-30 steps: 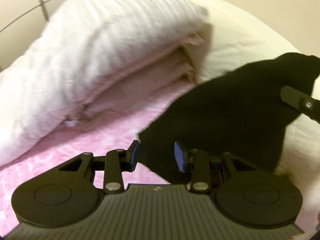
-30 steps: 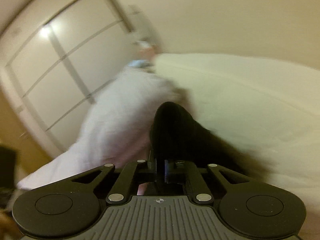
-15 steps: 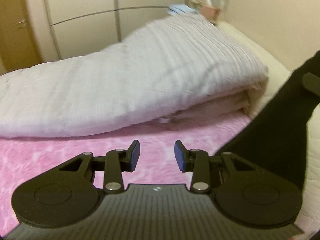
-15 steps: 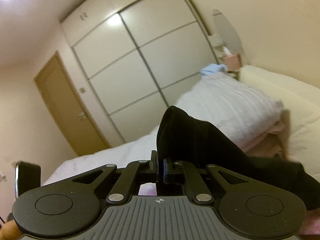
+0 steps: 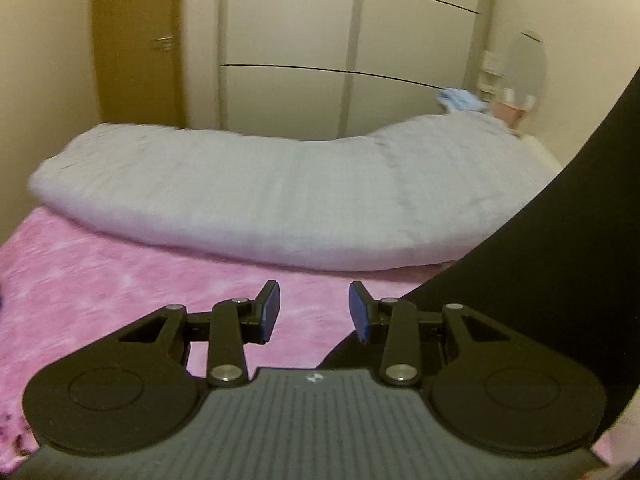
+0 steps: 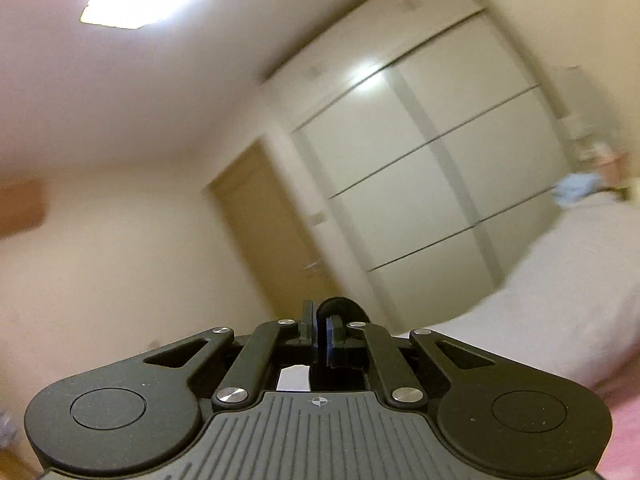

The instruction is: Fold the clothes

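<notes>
A black garment [image 5: 568,240] hangs down the right side of the left wrist view, its lower part passing behind the right finger. My left gripper [image 5: 314,312] is open over the pink bedspread [image 5: 100,292], with nothing between its blue pads. In the right wrist view my right gripper [image 6: 322,330] is shut on a small fold of the black garment [image 6: 340,306] that pokes up past the fingertips. That view is tilted up at the ceiling and wardrobe, so the rest of the cloth is hidden below the gripper.
A rolled white duvet [image 5: 260,196] lies across the far side of the bed. Behind it stand white sliding wardrobe doors [image 5: 344,48] and a wooden door [image 5: 136,44]. A pale blue cloth [image 5: 460,100] sits at the back right.
Both views have swung left and upward. The black garment has slid from the centre of the left view to its right edge, and only a small fold now shows above the right fingertips.
</notes>
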A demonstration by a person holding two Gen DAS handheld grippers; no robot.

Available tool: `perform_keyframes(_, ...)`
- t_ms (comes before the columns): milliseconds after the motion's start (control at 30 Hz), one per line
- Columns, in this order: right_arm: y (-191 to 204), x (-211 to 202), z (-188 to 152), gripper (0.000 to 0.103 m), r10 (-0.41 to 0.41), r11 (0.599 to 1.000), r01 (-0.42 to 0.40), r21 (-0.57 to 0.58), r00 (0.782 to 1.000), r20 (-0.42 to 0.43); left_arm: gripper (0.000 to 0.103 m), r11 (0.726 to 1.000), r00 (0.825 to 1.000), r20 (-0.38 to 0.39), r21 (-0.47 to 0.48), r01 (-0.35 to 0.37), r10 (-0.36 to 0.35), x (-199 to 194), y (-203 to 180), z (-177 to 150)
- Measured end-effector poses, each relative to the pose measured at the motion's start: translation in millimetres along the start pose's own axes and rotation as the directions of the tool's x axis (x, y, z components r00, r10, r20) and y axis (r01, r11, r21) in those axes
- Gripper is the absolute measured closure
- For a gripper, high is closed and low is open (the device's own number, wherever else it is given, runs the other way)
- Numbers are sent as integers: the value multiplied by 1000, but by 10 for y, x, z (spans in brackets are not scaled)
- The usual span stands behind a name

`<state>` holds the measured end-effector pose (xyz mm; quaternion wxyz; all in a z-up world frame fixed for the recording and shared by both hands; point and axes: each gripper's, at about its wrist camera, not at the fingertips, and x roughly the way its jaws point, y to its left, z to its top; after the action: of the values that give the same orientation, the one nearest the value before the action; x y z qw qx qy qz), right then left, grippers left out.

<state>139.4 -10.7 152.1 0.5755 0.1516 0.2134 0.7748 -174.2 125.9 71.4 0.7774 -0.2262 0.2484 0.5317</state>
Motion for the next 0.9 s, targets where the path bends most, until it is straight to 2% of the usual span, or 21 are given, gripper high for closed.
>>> perform_keyframes(167, 750, 668, -535, 100, 136, 987, -129, 100, 988, -69, 69, 988, 990, -31, -72, -139, 137, -353, 1042, -191)
perform_keyframes(267, 1186, 919, -606, 100, 197, 974, -192, 117, 980, -34, 69, 971, 978, -11, -124, -206, 207, -673, 1583, -246)
perform_keyframes(333, 1450, 1080, -623, 100, 254, 965, -252, 70, 967, -14, 69, 955, 968, 1, -161, -248, 251, -905, 1890, -297)
perform_keyframes(400, 1822, 1276, -838, 99, 273, 959, -282, -41, 951, -148, 69, 936, 957, -3, -206, -283, 289, -1108, 2166, -405)
perform_keyframes(433, 1992, 1384, -973, 98, 270, 951, -296, -88, 935, -230, 69, 928, 953, -15, -223, -298, 302, -1162, 2260, -470)
perform_keyframes(467, 2071, 1551, -1265, 96, 227, 952, -289, -101, 889, -398, 69, 919, 947, -35, -235, -317, 318, -1229, 2324, -565)
perform_keyframes(500, 2134, 1706, -1560, 95, 176, 953, -280, -112, 818, -548, 69, 909, 941, -55, -246, -336, 333, -1295, 2386, -660)
perform_keyframes(533, 2096, 1782, -1868, 94, 124, 962, -251, -104, 747, -653, 69, 904, 938, -73, -251, -347, 340, -1330, 2431, -745)
perform_keyframes(567, 2005, 1775, -2153, 94, 80, 974, -208, -90, 687, -722, 69, 902, 936, -96, -250, -352, 338, -1354, 2465, -843)
perform_keyframes(633, 1816, 1754, -2708, 93, 5, 990, -119, -72, 547, -837, 69, 902, 933, -144, -242, -357, 331, -1360, 2471, -1036)
perform_keyframes(667, 1684, 1695, -2883, 93, -11, 996, -71, -54, 502, -865, 69, 904, 931, -168, -235, -358, 325, -1344, 2444, -1130)
perform_keyframes(700, 1615, 1624, -2986, 92, -27, 998, -42, -54, 476, -879, 69, 909, 931, -188, -224, -352, 314, -1346, 2381, -1230)
perform_keyframes(733, 1509, 1499, -3062, 90, -42, 998, -22, -59, 464, -885, 69, 914, 930, -207, -213, -345, 303, -1348, 2318, -1330)
perform_keyframes(833, 1231, 1326, -3078, 78, -88, 996, 20, -89, 474, -876, 69, 928, 925, -266, -181, -325, 272, -1355, 2129, -1630)
perform_keyframes(867, 1234, 1230, -3092, 76, -104, 994, 32, -101, 482, -870, 69, 933, 922, -285, -170, -317, 262, -1358, 2065, -1729)
perform_keyframes(900, 1426, 918, -3183, 74, -111, 994, 36, -107, 490, -865, 69, 937, 921, -295, -164, -310, 253, -1390, 1982, -1817)
